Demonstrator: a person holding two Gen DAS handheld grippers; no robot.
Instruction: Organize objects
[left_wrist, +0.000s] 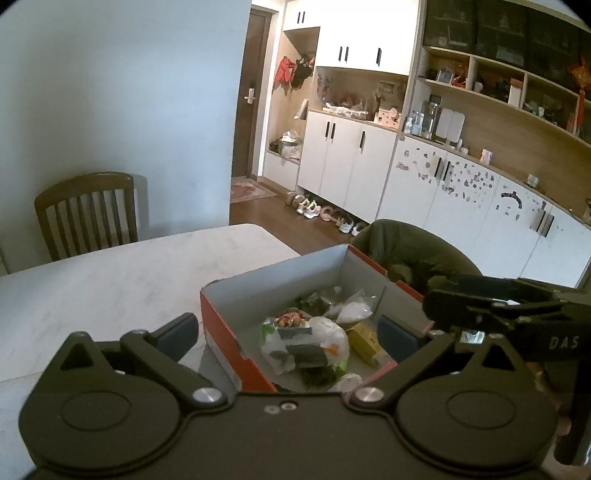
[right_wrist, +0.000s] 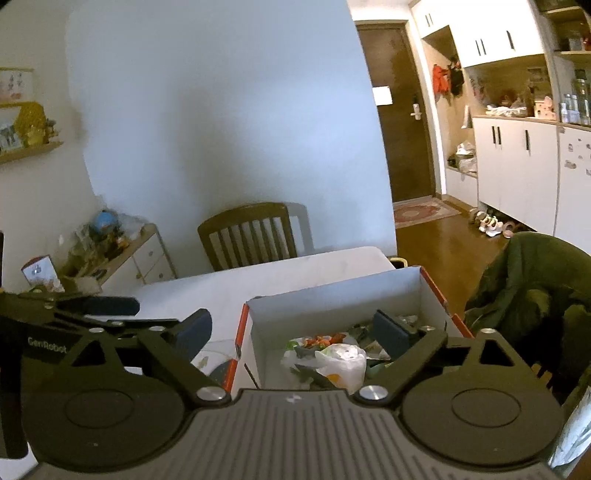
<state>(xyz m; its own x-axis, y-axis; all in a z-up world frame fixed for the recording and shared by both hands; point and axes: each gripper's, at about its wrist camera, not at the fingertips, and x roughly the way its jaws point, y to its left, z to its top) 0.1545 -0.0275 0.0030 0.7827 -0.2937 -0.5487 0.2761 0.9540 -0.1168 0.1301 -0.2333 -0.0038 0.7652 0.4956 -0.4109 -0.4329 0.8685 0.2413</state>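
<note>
Box (left_wrist: 236, 354) with orange outer walls and pale inner walls sits on the white worktop (left_wrist: 110, 280), open top, near the worktop's right edge. Inside the box: a white plastic bag (left_wrist: 314, 343) with dark patches, front-centre; a small red-orange packet (left_wrist: 291, 318) just behind the bag; clear crinkled wrappers (left_wrist: 352, 308) toward the far wall; a yellow carton (left_wrist: 364, 338) to the right of the bag. Contents are piled loosely and overlapping.

Left hand-held gripper (left_wrist: 290, 334) is released, jaws spread wide over the box's near end, nothing between the pads. Right hand-held gripper (right_wrist: 291, 330) is likewise released and empty, with one finger inside the box and the other outside its left wall.
</note>
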